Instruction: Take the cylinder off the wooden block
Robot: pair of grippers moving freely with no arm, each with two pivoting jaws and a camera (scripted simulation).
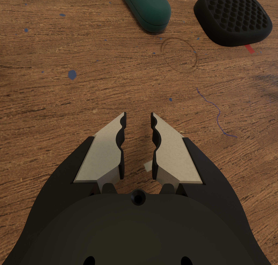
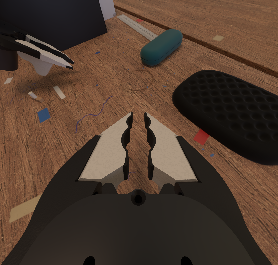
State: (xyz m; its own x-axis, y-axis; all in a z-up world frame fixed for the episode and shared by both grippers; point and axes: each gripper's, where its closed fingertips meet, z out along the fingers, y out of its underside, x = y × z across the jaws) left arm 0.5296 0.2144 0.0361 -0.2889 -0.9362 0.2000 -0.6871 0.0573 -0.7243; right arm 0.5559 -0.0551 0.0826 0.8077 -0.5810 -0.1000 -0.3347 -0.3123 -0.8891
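Note:
A small white cylinder point(image 2: 31, 94) sits on one end of a small flat wooden block point(image 2: 38, 99), far left in the right wrist view. My left gripper point(image 1: 138, 114) is open and empty over bare table. It also shows in the right wrist view point(image 2: 71, 65), hovering above and to the right of the block. My right gripper point(image 2: 138, 114) is empty with a narrow gap between its jaws, well right of the block. The block and cylinder do not show in the left wrist view.
A green oblong case point(image 2: 161, 47) point(image 1: 145, 8) and a black dimpled pad point(image 2: 228, 114) point(image 1: 234, 18) lie on the wooden table point(image 2: 150, 92). A ruler point(image 2: 136, 26) and a large black box point(image 2: 52, 14) stand farther back. Tape scraps point(image 2: 43, 114) lie near the block.

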